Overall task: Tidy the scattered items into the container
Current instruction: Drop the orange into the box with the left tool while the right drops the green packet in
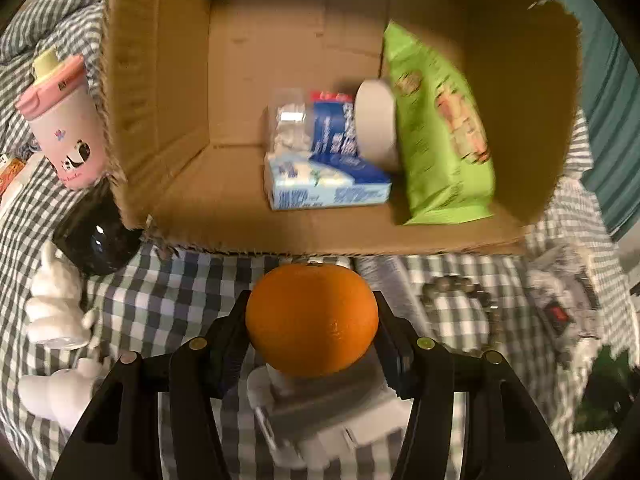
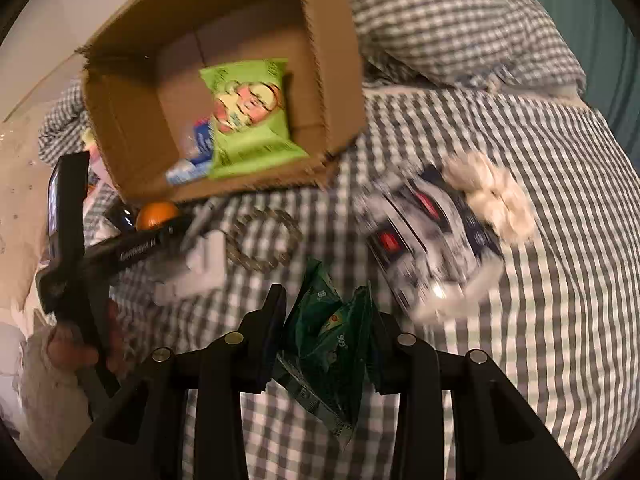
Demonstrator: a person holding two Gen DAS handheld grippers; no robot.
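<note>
Gingham-covered bed [image 2: 500, 360] with matching pillow [image 2: 460, 20] at 1 o'clock; teal wall [image 1: 612, 92] at 3 o'clock; dim, warm lighting.

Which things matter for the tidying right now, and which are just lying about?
In play: orange in left gripper; green packet in right gripper; cardboard box.

Lying about: pink cup, bead bracelet, white figurines.
</note>
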